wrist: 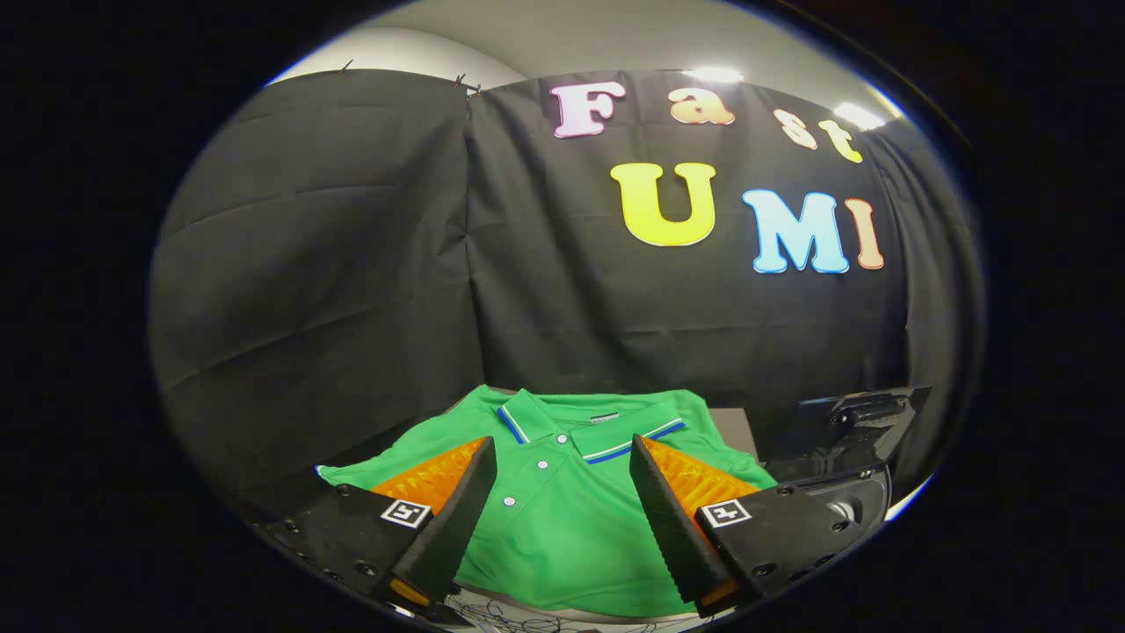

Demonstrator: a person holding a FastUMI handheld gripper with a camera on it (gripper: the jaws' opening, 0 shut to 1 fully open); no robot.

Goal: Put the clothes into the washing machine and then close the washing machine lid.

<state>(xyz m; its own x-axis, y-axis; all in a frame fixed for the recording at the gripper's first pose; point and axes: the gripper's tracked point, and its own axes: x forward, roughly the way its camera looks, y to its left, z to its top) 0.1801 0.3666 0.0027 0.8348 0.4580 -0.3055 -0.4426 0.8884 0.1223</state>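
Observation:
A green polo shirt (562, 519) with a blue-and-white striped collar lies spread flat on a table, collar toward the far wall. My gripper (562, 453) hovers above it, fingers wide apart, open, with nothing between them but the shirt's button placket below. To the right of the shirt stands a dark machine with a raised lid (857, 422), likely the washing machine, beyond my right finger (672, 514); its opening is hidden.
Black cloth walls close off the space behind the table. The table's front edge with some thin cables (518, 620) shows below the shirt hem.

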